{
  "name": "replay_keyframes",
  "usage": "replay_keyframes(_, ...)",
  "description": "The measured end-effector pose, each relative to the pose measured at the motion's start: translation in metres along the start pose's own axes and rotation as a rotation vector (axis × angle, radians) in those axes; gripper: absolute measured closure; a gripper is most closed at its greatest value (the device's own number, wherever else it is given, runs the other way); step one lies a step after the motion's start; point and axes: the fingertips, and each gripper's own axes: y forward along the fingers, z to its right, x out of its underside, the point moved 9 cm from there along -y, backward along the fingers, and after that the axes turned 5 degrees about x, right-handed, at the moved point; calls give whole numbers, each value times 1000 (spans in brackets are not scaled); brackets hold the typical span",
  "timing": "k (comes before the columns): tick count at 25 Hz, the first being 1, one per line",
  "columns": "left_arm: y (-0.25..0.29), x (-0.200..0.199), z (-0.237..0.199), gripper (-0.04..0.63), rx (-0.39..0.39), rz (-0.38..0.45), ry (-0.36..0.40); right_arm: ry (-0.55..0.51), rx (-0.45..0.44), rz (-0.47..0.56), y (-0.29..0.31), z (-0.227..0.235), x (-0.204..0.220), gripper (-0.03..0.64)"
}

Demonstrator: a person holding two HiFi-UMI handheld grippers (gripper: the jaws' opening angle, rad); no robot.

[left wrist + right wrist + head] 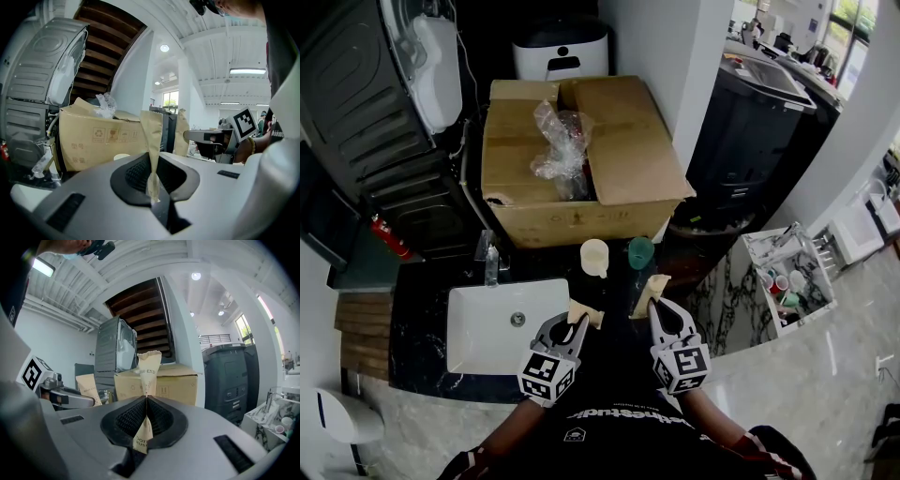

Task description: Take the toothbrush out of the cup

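Observation:
My left gripper (578,322) is shut on a tan paper wrapper piece (586,315) that stands up from its pads (152,140). Beside it, my right gripper (656,304) is shut on a second tan paper piece (651,286), printed with words and pinched at its middle (149,371). Both grippers hover level over the dark counter, close together. Just beyond them stand a cream cup (594,257) and a teal cup (640,252). I cannot see a toothbrush in any view. The left gripper view shows the right gripper (206,138); the right gripper view shows the left gripper (70,397).
A white sink (469,328) with a faucet (490,261) lies left of the grippers. An open cardboard box (628,159) with crumpled plastic stands behind the cups. A dark appliance (750,122) is at the right, and a white rack of small items (787,277) sits lower right.

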Motion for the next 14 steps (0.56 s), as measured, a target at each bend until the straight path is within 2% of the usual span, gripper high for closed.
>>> replay_keyframes(14, -2, 0, -1, 555, -4, -3, -2, -1, 7, -4, 2, -2, -2, 577)
